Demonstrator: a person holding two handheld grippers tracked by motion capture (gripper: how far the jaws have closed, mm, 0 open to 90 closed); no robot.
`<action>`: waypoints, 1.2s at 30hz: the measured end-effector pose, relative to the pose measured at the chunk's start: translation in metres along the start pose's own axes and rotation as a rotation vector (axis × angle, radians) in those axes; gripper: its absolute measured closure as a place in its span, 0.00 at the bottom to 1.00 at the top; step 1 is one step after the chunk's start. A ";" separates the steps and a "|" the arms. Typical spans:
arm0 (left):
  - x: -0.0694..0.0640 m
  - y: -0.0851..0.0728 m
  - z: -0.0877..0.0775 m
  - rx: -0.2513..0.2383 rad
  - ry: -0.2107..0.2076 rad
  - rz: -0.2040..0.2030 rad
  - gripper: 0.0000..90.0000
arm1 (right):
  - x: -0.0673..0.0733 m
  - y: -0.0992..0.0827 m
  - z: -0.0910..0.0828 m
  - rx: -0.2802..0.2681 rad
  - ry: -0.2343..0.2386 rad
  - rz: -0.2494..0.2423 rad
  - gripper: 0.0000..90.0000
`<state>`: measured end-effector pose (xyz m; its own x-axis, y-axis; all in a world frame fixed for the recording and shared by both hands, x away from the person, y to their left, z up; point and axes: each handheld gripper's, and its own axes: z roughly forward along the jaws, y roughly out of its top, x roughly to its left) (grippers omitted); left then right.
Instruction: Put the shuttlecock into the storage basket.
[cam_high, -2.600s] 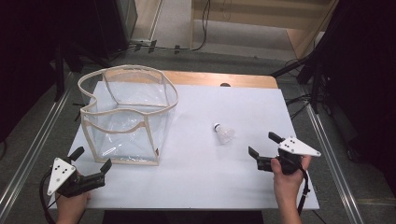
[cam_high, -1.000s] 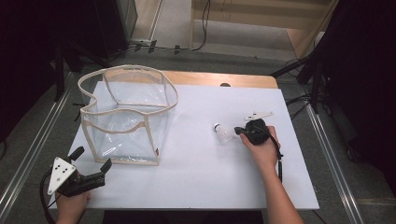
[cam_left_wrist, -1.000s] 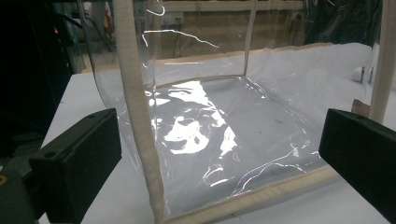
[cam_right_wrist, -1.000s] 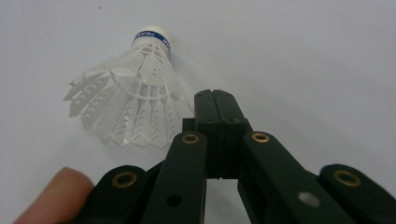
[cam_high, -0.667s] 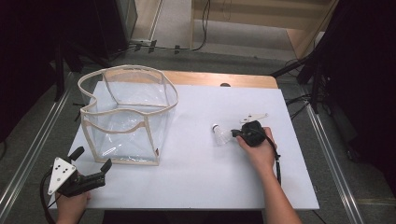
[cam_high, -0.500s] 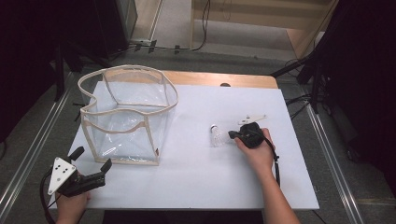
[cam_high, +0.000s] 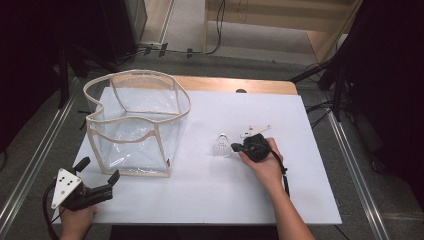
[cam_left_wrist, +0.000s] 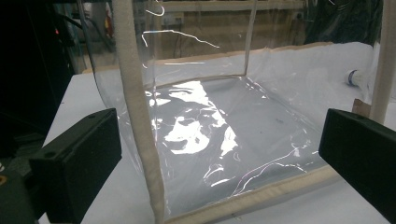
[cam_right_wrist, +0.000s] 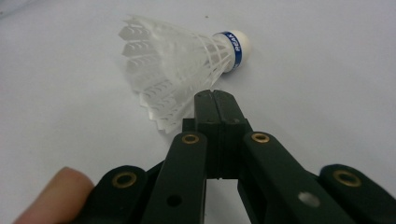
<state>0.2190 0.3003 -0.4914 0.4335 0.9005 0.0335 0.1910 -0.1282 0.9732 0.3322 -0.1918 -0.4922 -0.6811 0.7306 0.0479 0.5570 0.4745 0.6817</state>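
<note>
Right tongs (cam_high: 234, 147) down low on the white desk (cam_high: 310, 190), jaws pressed flat together, nothing between them. Tips right up against the feather skirt of the shuttlecock (cam_high: 221, 145), touching or a hair off it, hard to call. Seen close in the right gripper view: shuttlecock (cam_right_wrist: 177, 56) lying on its side, white feathers fanned toward the camera's left, cork end with a blue band pointing away to the right, closed right tongs (cam_right_wrist: 215, 100) nosing in at the skirt's lower edge. A fingertip (cam_right_wrist: 51, 196) peeking in at the bottom left.

Over at the near left corner, left tongs (cam_high: 97, 167) spread wide, holding nothing, aimed at the clear plastic bag (cam_high: 135, 125) with cream trim. Bag standing upright, mouth open to the top, well apart from the shuttlecock. Left gripper view looking straight through the bag's see-through wall (cam_left_wrist: 210, 135), black jaws far apart either side, a cream seam (cam_left_wrist: 140, 116) running up just in front.
</note>
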 end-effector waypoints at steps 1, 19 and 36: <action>0.000 0.000 0.000 0.000 0.000 0.000 0.00 | 0.003 0.003 0.002 -0.004 0.010 -0.007 0.97; 0.000 0.000 0.000 0.000 0.001 0.002 0.00 | 0.018 0.037 0.032 -0.012 0.060 -0.039 0.97; 0.000 0.000 0.000 -0.001 -0.001 -0.001 0.00 | 0.007 0.072 0.058 -0.009 0.045 -0.063 0.96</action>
<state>0.2192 0.3005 -0.4912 0.4345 0.9001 0.0323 0.1904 -0.1269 0.9735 0.3949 -0.1237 -0.4858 -0.7351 0.6769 0.0376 0.5086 0.5140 0.6907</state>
